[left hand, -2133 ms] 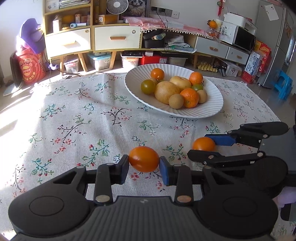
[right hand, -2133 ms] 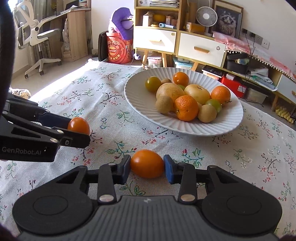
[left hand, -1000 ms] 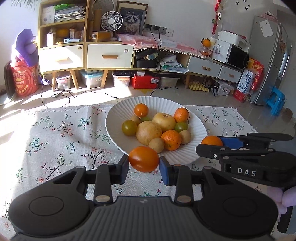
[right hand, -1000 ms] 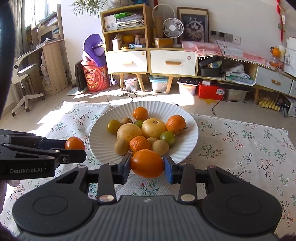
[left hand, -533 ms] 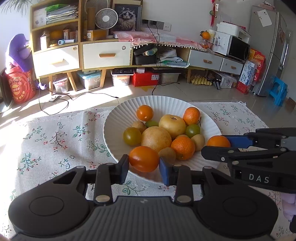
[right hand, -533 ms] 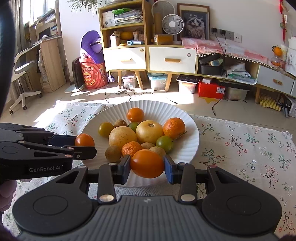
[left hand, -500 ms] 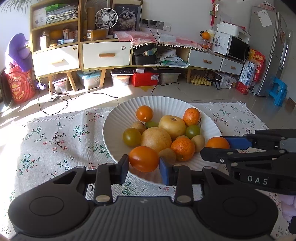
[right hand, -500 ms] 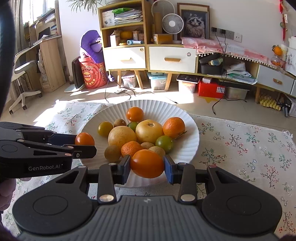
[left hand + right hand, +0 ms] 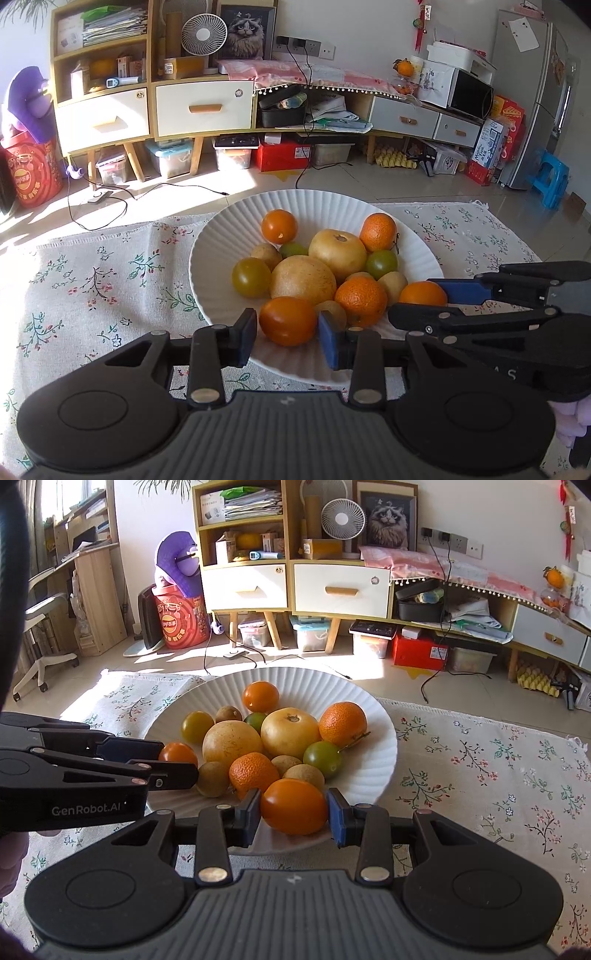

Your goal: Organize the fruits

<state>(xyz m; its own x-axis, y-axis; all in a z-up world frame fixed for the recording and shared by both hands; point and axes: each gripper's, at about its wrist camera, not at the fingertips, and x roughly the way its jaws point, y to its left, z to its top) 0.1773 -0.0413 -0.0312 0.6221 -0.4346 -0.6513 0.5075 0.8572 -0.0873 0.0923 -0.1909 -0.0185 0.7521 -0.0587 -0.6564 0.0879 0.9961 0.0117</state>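
Sunlit living room, flowered tablecloth (image 9: 92, 280): each orange tomato, one (image 9: 289, 320) clamped in the left gripper (image 9: 288, 338), one (image 9: 294, 805) in the right gripper (image 9: 293, 821), hangs over the white plate's (image 9: 373, 760) near rim, long axis crosswise, fruit pile just beyond.

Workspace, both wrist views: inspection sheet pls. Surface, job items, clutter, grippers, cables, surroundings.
Surface: floral tablecloth, sunlit at the left.
Job's things: white ribbed plate holding oranges, pears, green tomatoes and small brown fruits; two orange tomatoes held over its near rim.
Clutter: nothing seen on the cloth.
Grippers: left gripper shut on an orange tomato; right gripper shut on a second orange tomato.
Cables: black cords on the floor behind the table.
Surroundings: drawer cabinet, desk fan, cat picture, blue stool.
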